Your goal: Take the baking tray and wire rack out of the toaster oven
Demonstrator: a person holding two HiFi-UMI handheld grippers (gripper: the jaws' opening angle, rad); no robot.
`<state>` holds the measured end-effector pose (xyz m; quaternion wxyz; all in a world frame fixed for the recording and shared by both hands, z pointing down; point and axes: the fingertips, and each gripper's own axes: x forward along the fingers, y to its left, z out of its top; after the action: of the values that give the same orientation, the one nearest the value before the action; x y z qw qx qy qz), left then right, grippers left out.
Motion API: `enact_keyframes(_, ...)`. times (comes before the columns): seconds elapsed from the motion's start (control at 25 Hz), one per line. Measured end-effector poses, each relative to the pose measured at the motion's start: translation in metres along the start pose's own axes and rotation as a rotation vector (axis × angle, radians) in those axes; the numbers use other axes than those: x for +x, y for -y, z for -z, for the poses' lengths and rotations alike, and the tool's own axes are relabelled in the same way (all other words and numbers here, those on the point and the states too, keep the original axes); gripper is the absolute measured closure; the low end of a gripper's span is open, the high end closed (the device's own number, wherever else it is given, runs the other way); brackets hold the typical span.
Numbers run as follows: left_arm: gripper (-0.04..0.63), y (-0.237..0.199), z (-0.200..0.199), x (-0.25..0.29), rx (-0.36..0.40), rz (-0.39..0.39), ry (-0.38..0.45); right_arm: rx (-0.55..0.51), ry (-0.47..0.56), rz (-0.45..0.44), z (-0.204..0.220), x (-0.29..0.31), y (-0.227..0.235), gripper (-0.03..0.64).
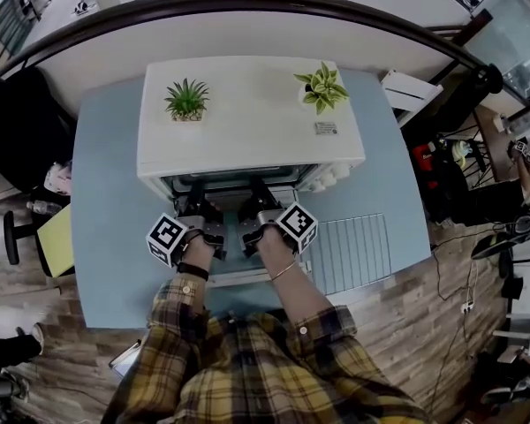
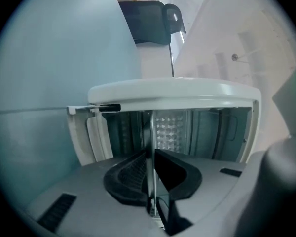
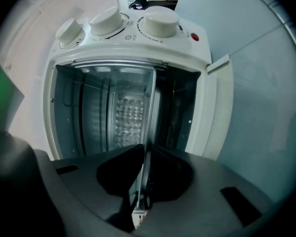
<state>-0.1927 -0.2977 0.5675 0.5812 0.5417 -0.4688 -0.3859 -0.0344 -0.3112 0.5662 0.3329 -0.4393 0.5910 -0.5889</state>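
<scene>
2 grippers: both at the mouth of the toaster oven (image 1: pixel 247 113), side by side, pointing roughly level into the cavity.
table (image 1: pixel 106 193): oven sits mid-table toward the far edge, door (image 3: pixel 219 102) dropped open toward the near edge.
left gripper (image 1: pixel 197 212): clamped on the front lip of the baking tray (image 2: pixel 151 127). Pads pressed onto thin sheet metal, no gap showing. Grip is left of the lip's centre.
baking tray: inside the cavity, straight ahead of both grippers. Its plane is level and shows edge-on as a thin line between each pair of jaws. The front lip runs left to right across both grips, and the depth runs away into the oven.
right gripper (image 1: pixel 258 210): same, pinching the lip right of centre, jaws closed down on the metal edge (image 3: pixel 149 117). Knobs (image 3: pixel 160 21) sit on that side of the oven front.
wire rack (image 1: pixel 349 250): already out, lying flat by the table's near right edge, just right of the right hand.
step, my read: rack done, tray gripped but not yet drawn out.
key relation: both hands equally near and the grips symmetric, so the pull goes straight back toward the near edge, along the tray's depth.
risk: an uneven pull skews the tray against the side walls, and a thin-lip pinch can slip.
</scene>
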Motion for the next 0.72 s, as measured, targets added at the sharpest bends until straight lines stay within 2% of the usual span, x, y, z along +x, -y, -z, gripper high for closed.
enact_keyframes(0.28,0.552,-0.004,0.012,-0.033,0.002,-0.035,-0.004,0.004,-0.013,0.015,0.012,-0.034,0.004,0.571)
enact_keyframes(0.72,0.561,-0.012,0.04,-0.102,-0.004,-0.054,0.04,0.009,-0.095,0.033,0.034,-0.101,0.01,0.581)
